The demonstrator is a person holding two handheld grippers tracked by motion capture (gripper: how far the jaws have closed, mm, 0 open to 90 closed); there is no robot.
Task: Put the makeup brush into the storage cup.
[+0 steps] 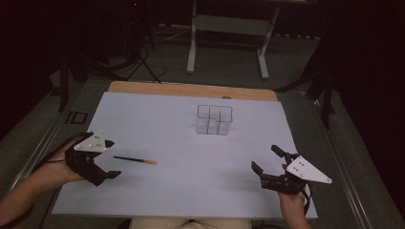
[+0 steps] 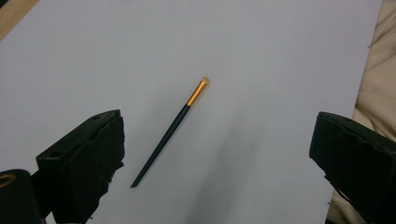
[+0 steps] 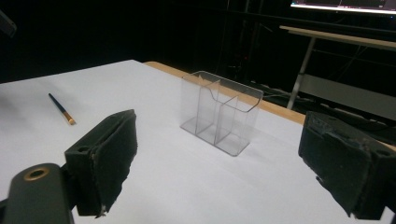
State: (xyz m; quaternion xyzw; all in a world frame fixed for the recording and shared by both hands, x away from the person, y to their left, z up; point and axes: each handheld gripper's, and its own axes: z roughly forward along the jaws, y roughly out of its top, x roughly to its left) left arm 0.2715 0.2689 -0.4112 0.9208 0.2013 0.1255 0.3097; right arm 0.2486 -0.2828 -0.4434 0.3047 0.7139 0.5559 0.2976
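Observation:
A thin black brush [image 1: 135,160] with a gold ferrule and pale tip lies flat on the white table sheet [image 1: 157,129], left of centre. My left gripper [image 1: 111,159] is open just left of the brush's handle end; in the left gripper view the brush [image 2: 169,132] lies between the spread jaws, nearer the left one. A clear plastic organiser [image 1: 214,119] with several compartments stands upright near the back middle. My right gripper [image 1: 266,159] is open near the front right, with nothing between its jaws; the organiser [image 3: 218,112] and the brush [image 3: 61,109] lie ahead of it.
The sheet's wooden backing [image 1: 191,89] shows along the far edge. Beyond the table stand a white frame leg set [image 1: 227,38] and dark stands with cables [image 1: 138,57] on the floor. A person's light clothing [image 2: 376,79] sits at the near edge.

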